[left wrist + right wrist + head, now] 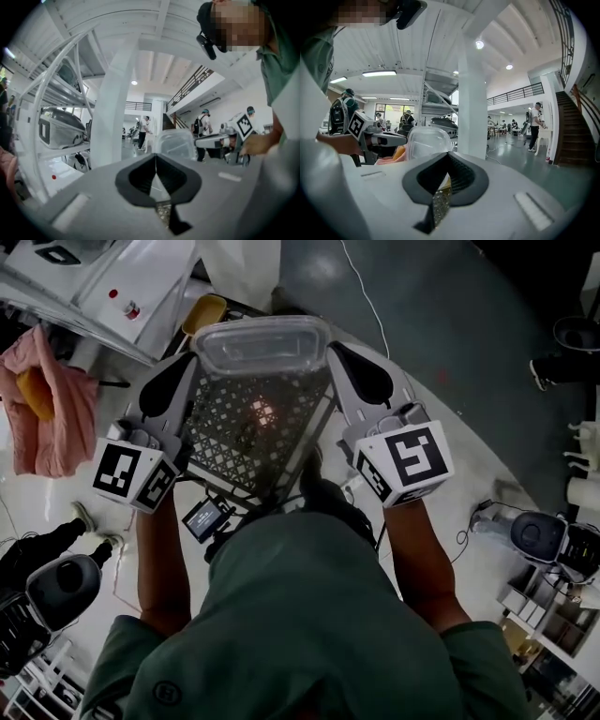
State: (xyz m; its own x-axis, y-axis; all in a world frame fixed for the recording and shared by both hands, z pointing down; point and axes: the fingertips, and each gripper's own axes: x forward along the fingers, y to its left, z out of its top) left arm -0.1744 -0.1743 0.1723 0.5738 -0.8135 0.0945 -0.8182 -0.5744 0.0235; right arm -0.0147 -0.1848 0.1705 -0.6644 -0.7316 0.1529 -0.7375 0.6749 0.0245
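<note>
I have both sides of the black lattice basket point(253, 427) pinched. My left gripper point(173, 381) clamps its rim at 9 o'clock and my right gripper point(361, 376) clamps it at 3 o'clock. On each, the jaws are closed down to a sliver, with only the thin mesh edge caught between the pads. The clear container point(262, 345) rides on the basket's far end at 12 o'clock, and neither gripper touches it.

As I judge it, the pick-up is done. The load hangs in the air over the grey floor point(450, 324), level between my two grips — nothing is set down yet.

The basket is stiff, open diamond mesh, dark and faintly glinting where light comes through. It is thin at the edge and easy to bite but not cushioned. The container is see-through plastic with rounded corners, a raised lip and a smooth, cloudy sheen — it looks light, and I judge it could slide. A soft pink cloth point(52, 399) lies crumpled well off at 9 o'clock.
</note>
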